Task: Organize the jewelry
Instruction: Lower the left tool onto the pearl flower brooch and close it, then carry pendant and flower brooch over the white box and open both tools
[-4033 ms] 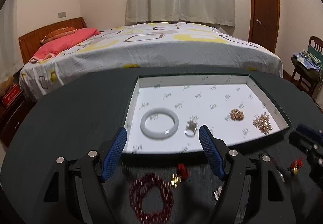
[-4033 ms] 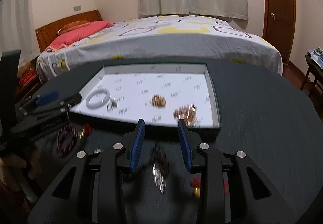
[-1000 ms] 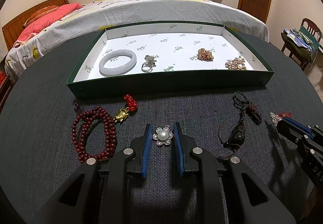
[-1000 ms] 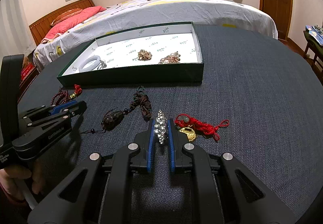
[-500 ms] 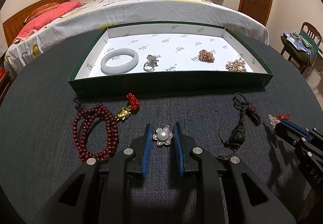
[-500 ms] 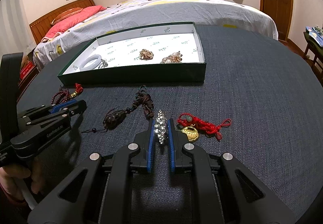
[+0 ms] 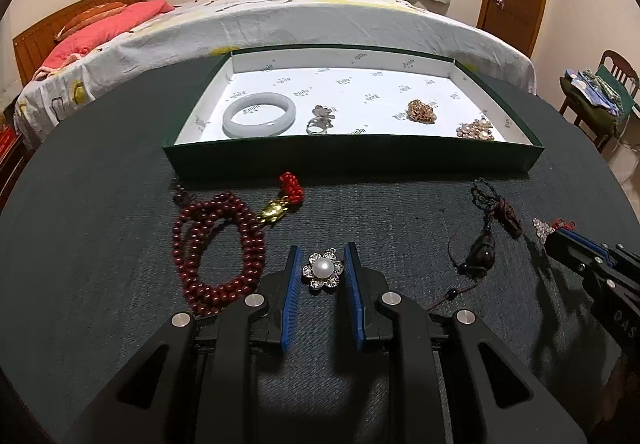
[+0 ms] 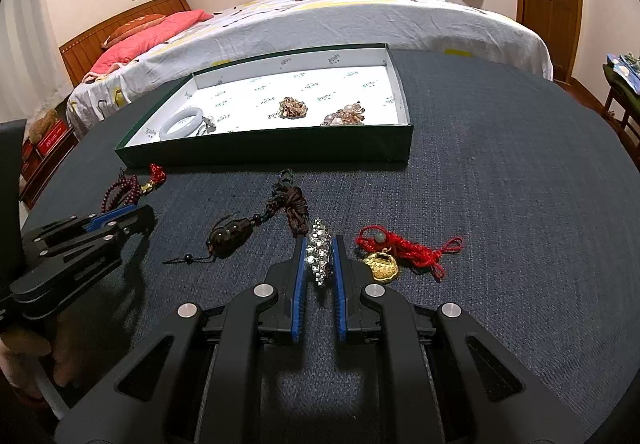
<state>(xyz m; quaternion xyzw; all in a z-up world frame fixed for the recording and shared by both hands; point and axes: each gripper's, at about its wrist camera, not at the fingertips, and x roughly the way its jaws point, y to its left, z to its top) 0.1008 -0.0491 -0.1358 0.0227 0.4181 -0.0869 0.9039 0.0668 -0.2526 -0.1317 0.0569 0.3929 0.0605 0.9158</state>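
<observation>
My left gripper (image 7: 323, 250) is shut on a pearl flower brooch (image 7: 322, 271), its blue pads pressing the petals just over the dark cloth. My right gripper (image 8: 319, 240) is shut on a long rhinestone brooch (image 8: 319, 252). Straight ahead lies the green tray (image 7: 352, 160), lined in white. It holds a white bangle (image 7: 259, 119), a ring (image 7: 320, 124), a gold brooch (image 7: 421, 111) and a pearl cluster (image 7: 476, 130). The right wrist view shows the left gripper (image 8: 120, 216) at the left. The right gripper (image 7: 560, 238) shows at the right edge of the left wrist view.
On the cloth lie a red bead necklace (image 7: 218, 244) with a gold charm (image 7: 273, 212), a dark pendant on a cord (image 8: 230, 234) and a gold lock on red cord (image 8: 382, 264). A bed stands behind the round table, a chair (image 7: 612, 84) to the right.
Four seconds ago both grippers stood open near the tray; now each is shut on a brooch farther from it. Over the last second the left view shifted slightly; the right has not moved.
</observation>
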